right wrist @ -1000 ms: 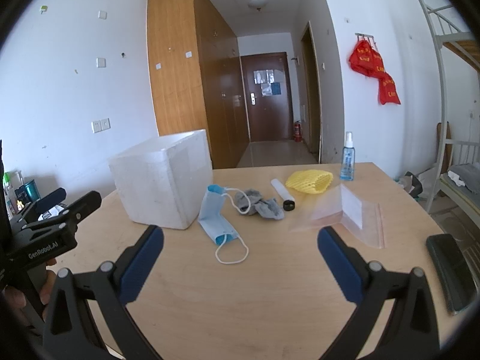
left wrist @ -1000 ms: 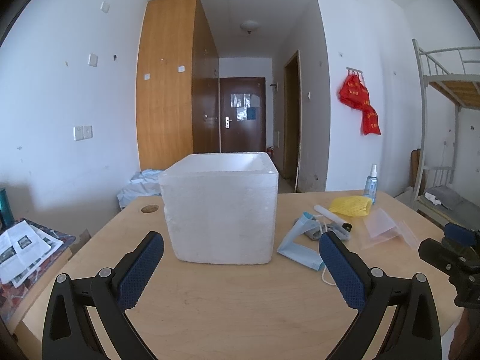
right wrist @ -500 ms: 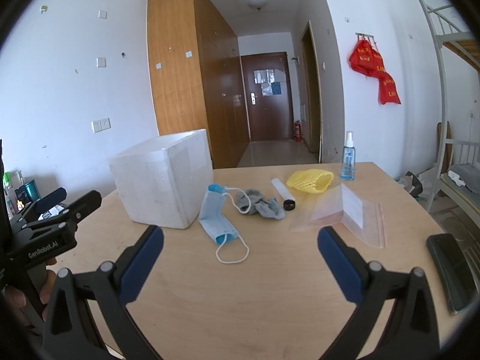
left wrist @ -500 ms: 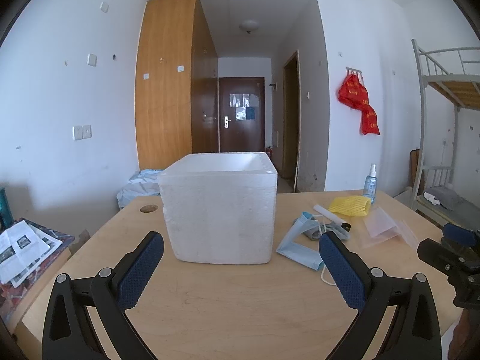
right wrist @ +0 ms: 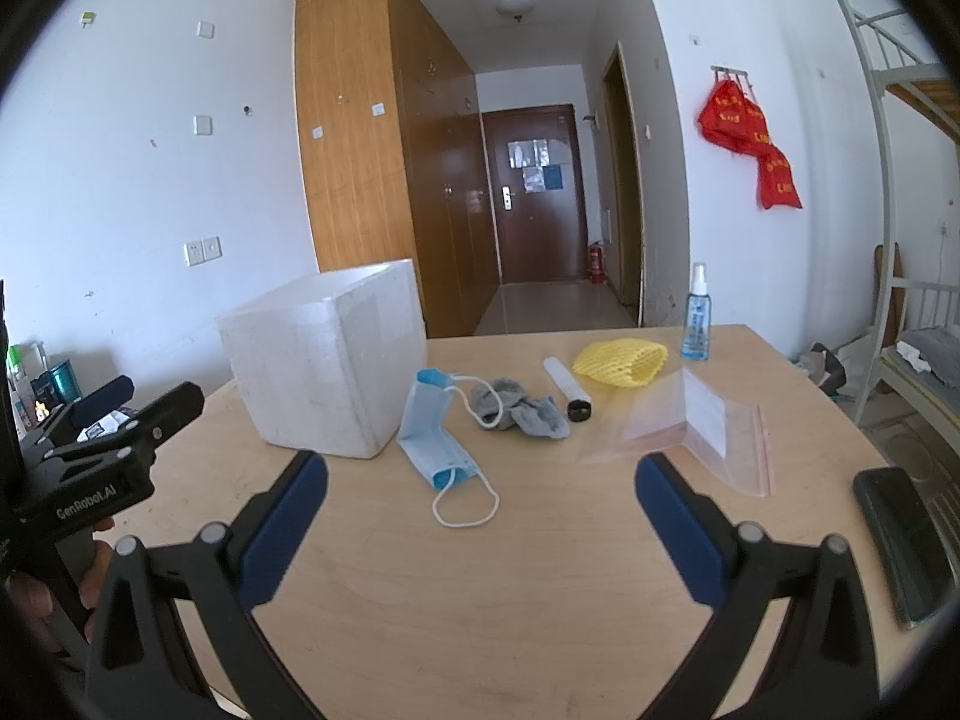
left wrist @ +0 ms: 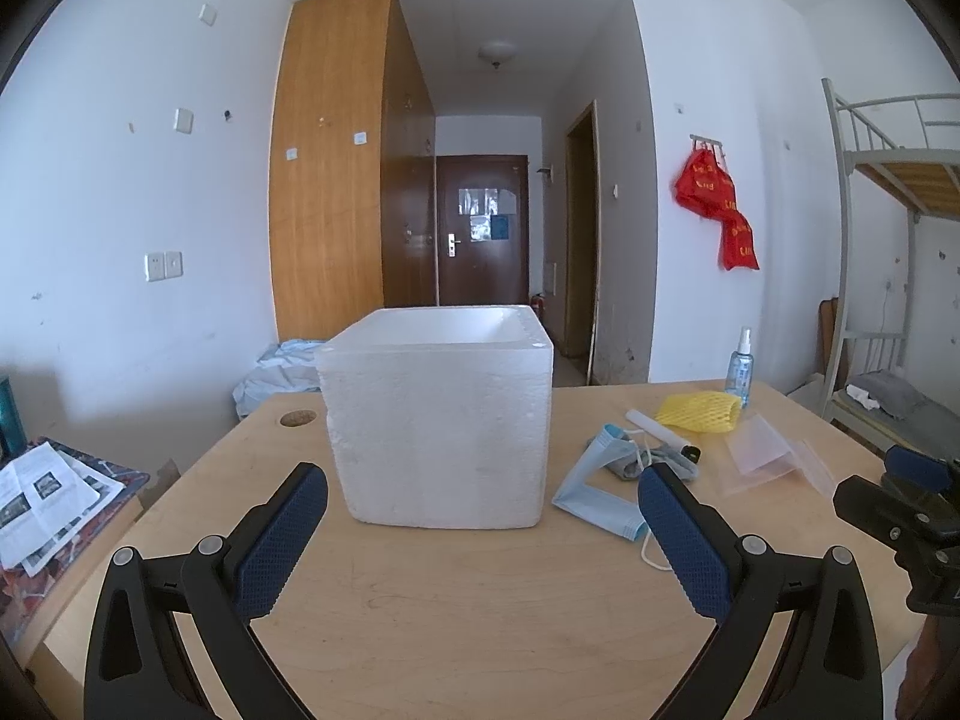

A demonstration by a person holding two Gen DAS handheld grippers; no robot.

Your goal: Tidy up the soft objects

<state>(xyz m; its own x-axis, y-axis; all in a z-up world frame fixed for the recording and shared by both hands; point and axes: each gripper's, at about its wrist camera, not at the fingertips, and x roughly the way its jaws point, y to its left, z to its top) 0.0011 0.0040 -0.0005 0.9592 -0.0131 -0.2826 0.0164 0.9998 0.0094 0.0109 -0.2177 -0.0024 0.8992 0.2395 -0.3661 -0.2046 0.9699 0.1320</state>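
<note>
A white foam box [left wrist: 441, 414] [right wrist: 327, 360] stands open-topped on the wooden table [left wrist: 480, 612]. To its right lie a blue face mask [right wrist: 435, 438] [left wrist: 600, 492], a grey sock [right wrist: 519, 408], a yellow foam net [right wrist: 621, 363] [left wrist: 699, 411], a white tube [right wrist: 567, 387] and a clear zip bag [right wrist: 690, 426]. My left gripper [left wrist: 483, 522] hangs open just in front of the box, holding nothing. My right gripper [right wrist: 480, 513] is open too, above the table just short of the mask's ear loop. Each gripper shows at the edge of the other's view.
A spray bottle [right wrist: 697, 315] stands at the table's far edge. A black phone [right wrist: 906, 540] lies at the right edge. Papers [left wrist: 42, 498] sit on a low stand to the left. A bunk bed [left wrist: 888, 276] stands at the right. A hand [right wrist: 54, 582] holds the left gripper's grip.
</note>
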